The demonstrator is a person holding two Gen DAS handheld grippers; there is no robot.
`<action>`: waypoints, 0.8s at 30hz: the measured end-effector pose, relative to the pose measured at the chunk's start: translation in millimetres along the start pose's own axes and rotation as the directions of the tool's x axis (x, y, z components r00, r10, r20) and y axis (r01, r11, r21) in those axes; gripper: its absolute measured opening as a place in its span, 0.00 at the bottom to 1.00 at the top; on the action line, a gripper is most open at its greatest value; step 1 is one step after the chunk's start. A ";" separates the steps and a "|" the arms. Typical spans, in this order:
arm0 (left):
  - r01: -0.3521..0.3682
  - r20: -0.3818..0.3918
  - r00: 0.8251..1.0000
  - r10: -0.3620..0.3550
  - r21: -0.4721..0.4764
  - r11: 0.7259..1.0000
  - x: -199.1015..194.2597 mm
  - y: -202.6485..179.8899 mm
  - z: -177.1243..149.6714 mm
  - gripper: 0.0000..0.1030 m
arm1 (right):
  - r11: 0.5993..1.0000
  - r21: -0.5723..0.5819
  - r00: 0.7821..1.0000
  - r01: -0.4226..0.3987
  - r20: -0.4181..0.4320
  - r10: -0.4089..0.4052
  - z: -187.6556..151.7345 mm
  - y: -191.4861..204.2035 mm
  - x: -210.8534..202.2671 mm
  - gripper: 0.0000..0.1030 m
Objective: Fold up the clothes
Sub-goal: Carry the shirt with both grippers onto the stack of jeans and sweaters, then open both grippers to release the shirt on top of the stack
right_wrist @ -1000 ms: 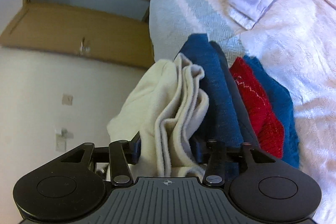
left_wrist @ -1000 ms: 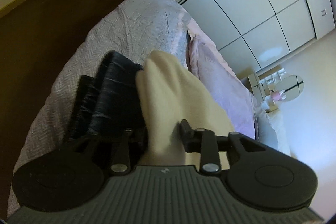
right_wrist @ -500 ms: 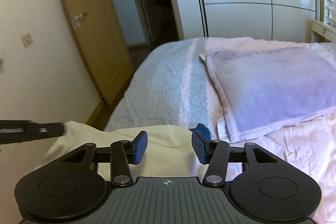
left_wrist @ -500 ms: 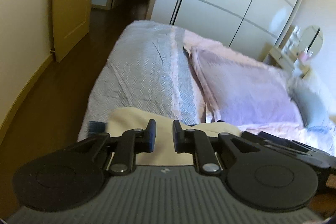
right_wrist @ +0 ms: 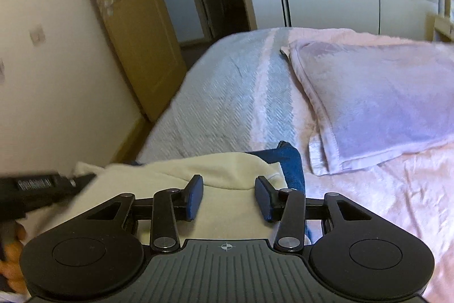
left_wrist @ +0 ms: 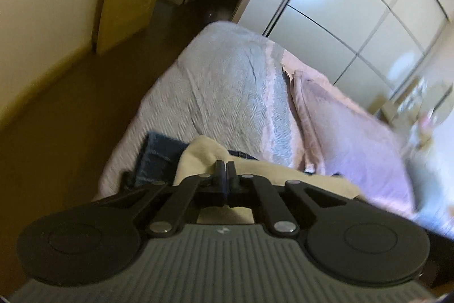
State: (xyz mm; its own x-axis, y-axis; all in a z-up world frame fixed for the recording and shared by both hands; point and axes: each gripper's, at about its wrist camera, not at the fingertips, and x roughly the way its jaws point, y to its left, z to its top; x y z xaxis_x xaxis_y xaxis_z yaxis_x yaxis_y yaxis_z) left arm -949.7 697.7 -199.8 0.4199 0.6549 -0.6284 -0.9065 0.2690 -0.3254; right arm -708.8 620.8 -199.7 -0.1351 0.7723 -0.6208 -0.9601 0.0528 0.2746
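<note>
Jaws of the left gripper (left_wrist: 226, 169) have just snapped together over the cream garment (right_wrist: 227, 169), whether pinching its edge I cannot tell. That garment lies on the bed (left_wrist: 227, 87) atop blue clothes (right_wrist: 292, 161); the right gripper (right_wrist: 228, 199), narrowing, stands apart above it, so the next fold seems to be starting.

The left gripper (left_wrist: 226, 171) pointed down and away, its jaws pressed together. The right gripper (right_wrist: 228, 196) also tilted downward, jaws apart and just then narrowing. A hand (right_wrist: 11, 254) held the left gripper's body.

Cream garment (right_wrist: 227, 175) draped over folded blue clothes (right_wrist: 286, 161) at bed's near edge.
</note>
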 end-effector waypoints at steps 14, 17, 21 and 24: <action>-0.096 -0.026 0.995 0.099 0.111 0.989 -88.1 -21.0 -70.6 0.05 | 0.979 -0.201 1.000 0.028 0.008 -0.027 -86.0 20.0 -101.4 0.43; -0.124 -0.033 0.991 0.128 0.103 0.987 -88.2 -21.9 -68.4 0.05 | 0.969 -0.244 0.999 0.031 -0.008 -0.034 -89.0 26.9 -97.3 0.43; -0.179 -0.062 0.980 0.188 0.123 0.976 -98.1 -34.4 -62.6 0.06 | 0.970 -0.238 0.994 0.043 -0.084 -0.064 -76.3 28.1 -94.7 0.44; -0.234 -0.087 0.966 0.245 0.116 0.965 -111.1 -46.6 -56.1 0.06 | 0.982 -0.186 0.990 0.038 -0.124 -0.062 -70.2 28.6 -106.2 0.44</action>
State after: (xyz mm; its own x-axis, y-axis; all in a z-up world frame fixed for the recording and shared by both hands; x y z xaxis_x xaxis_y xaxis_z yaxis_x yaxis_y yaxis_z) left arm -951.6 572.8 -154.4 0.1876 0.6367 -0.7479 -0.9784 0.1886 -0.0848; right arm -739.1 495.9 -177.5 -0.1043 0.6830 -0.7229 -0.9934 -0.0362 0.1091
